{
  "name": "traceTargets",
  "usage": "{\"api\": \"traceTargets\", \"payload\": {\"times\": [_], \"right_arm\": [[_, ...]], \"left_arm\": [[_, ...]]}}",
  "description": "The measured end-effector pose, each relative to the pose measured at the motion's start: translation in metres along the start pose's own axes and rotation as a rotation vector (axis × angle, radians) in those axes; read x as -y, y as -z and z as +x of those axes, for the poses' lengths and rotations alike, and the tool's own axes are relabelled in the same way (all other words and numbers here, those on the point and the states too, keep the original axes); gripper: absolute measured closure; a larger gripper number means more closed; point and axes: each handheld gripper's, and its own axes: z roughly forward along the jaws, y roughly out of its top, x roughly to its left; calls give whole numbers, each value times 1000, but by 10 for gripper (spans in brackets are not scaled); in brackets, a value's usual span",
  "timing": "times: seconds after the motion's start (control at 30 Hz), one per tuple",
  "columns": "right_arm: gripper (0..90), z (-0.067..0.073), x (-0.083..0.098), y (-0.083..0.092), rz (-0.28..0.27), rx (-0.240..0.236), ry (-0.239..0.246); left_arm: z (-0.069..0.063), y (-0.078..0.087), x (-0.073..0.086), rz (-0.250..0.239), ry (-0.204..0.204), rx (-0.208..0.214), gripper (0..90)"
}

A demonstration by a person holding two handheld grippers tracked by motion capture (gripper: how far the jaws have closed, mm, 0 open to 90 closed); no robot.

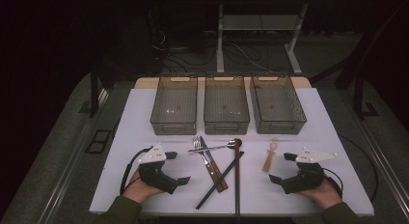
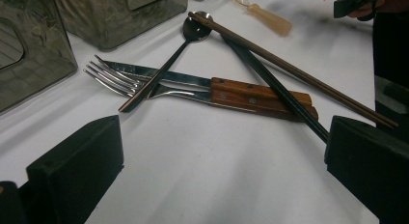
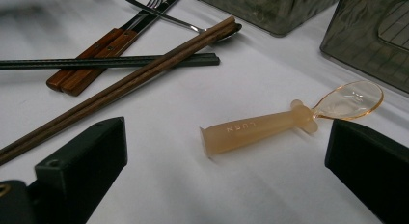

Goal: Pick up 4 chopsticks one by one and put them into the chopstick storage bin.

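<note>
The two dark chopsticks (image 1: 219,181) and the two brown chopsticks (image 1: 237,178) run off toward my edge of the table (image 1: 125,137), and in my gripper views their near ends are cut off by the jaws or the frame. The fork (image 1: 198,147) and knife (image 1: 212,163) lie stacked so closely that their wooden handles read almost as one piece. The metal spoon's (image 1: 214,147) bowl is partly covered by the brown chopsticks' tips.

Three clear bins stand side by side at the far side of the table: left bin (image 1: 174,104), middle bin (image 1: 226,104), right bin (image 1: 277,103). I see nothing lying in any of them.

My left gripper (image 1: 179,167) rests on the table with its jaws spread wide and nothing between them. The crossed cutlery pile lies just beyond its jaws, the knife handle nearest, not touching.

My right gripper (image 1: 282,167) also rests on the table, jaws spread wide and holding nothing. The small amber spoon (image 1: 269,156) lies apart from the pile, just ahead of these jaws, handle end toward me and clear bowl pointing to the bins. In the right gripper view it sits between the two jaws' lines but beyond their tips, untouched.
</note>
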Motion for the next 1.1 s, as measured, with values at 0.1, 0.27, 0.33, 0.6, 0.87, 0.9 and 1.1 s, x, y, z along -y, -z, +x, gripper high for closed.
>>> {"api": "traceTargets", "payload": {"times": [0.1, 0.27, 0.33, 0.6, 0.87, 0.9, 1.1], "right_arm": [[9, 1, -1, -2, 11, -13, -7], [104, 4, -3, -4, 48, -53, -11], [146, 5, -4, -4, 46, -62, -7], [398, 15, -12, -5, 76, -134, -17], [646, 27, -20, -18, 134, -210, -2], [670, 28, -21, -20, 141, -215, 1], [819, 38, -26, -31, 157, -249, 24]], "left_arm": [[0, 0, 0, 3, -5, 0, 0], [1, -1, 0, 11, 1, -3, 0], [2, -2, 0, 11, 6, -3, 0], [0, 0, 1, 14, 6, -9, 0], [1, -1, 2, 30, 7, -1, 0], [1, -2, 2, 31, 7, -3, 0], [1, -1, 2, 29, 6, -3, 0]]}}
